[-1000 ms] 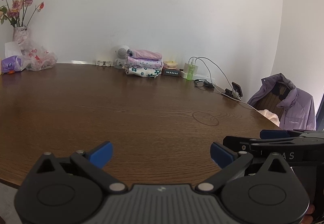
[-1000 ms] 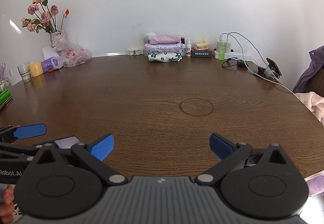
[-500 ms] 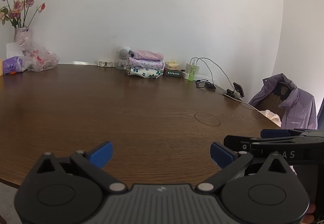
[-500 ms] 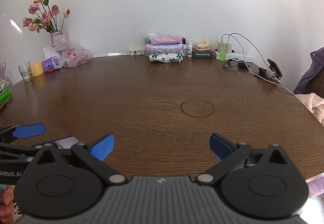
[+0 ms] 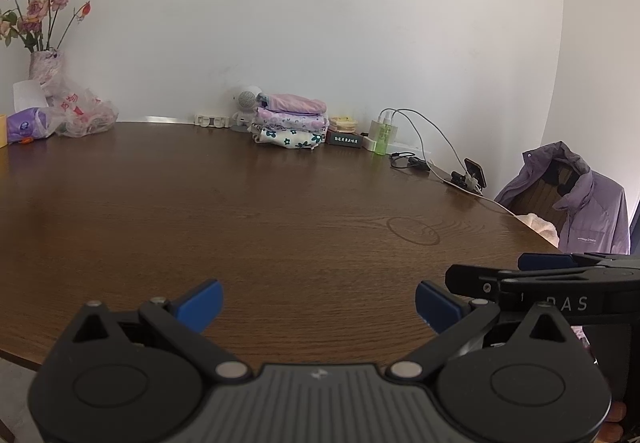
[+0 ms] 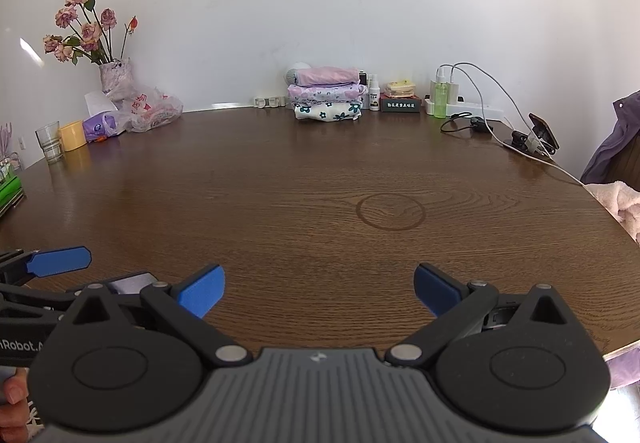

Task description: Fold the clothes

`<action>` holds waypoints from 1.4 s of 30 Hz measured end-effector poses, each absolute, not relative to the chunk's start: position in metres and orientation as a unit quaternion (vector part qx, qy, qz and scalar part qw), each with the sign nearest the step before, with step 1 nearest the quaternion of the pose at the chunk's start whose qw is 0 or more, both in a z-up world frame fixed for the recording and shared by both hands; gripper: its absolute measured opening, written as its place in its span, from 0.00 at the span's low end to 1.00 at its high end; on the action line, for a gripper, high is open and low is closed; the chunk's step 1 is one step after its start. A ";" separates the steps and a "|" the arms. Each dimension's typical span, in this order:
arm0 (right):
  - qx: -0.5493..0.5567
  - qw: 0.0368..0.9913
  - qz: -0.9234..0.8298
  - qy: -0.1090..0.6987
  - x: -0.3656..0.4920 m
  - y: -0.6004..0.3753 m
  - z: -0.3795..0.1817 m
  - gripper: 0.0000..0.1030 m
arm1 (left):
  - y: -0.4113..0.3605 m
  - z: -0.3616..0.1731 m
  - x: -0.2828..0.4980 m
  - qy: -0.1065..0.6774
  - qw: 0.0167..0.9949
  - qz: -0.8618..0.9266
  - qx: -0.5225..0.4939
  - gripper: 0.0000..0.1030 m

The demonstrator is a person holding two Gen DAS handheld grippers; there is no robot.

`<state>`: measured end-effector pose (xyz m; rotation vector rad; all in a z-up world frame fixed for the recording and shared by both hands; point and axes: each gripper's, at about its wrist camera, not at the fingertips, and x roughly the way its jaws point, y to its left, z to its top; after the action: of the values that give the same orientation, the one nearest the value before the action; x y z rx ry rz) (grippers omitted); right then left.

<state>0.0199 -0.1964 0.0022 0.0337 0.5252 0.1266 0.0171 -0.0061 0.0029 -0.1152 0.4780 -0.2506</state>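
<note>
The desk (image 6: 304, 179), a broad dark wooden top, is shown bare across its middle, with a faint ring mark (image 6: 390, 211) ahead of the right claw (image 6: 319, 289). No loose garment lies within reach of either claw. At the far edge against the wall a stack of folded clothes (image 6: 327, 94) is seen, its long axis running across the view; it lies well apart from both claws, roughly straight ahead of the right one and ahead and slightly to the right of the left claw (image 5: 318, 303). A pale pink cloth (image 6: 618, 199) is visible off the right-hand desk edge, beside a purple jacket (image 5: 588, 203) hung on a chair; the right claw is judged the nearer to it, and it may be the next piece to be fetched. Both claws are held low at the near desk edge, side by side and level, pointing toward the wall. The jaws of each are spread wide, with nothing between the blue pads (image 6: 202, 291).
</note>
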 end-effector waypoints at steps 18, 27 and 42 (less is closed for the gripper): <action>0.021 0.963 0.061 0.263 0.021 -0.198 0.001 1.00 | -0.008 0.003 0.019 0.239 0.962 -0.123 -0.054 1.00; 0.022 0.963 0.061 0.263 0.021 -0.197 0.000 1.00 | -0.009 0.002 0.017 0.238 0.962 -0.125 -0.052 1.00; 0.021 0.962 0.061 0.264 0.021 -0.197 -0.001 1.00 | -0.009 0.002 0.016 0.238 0.962 -0.126 -0.051 1.00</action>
<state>0.0208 -0.1968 -0.0014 0.0424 0.5357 0.1235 0.0163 -0.0087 0.0018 -0.1031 0.4812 -0.2554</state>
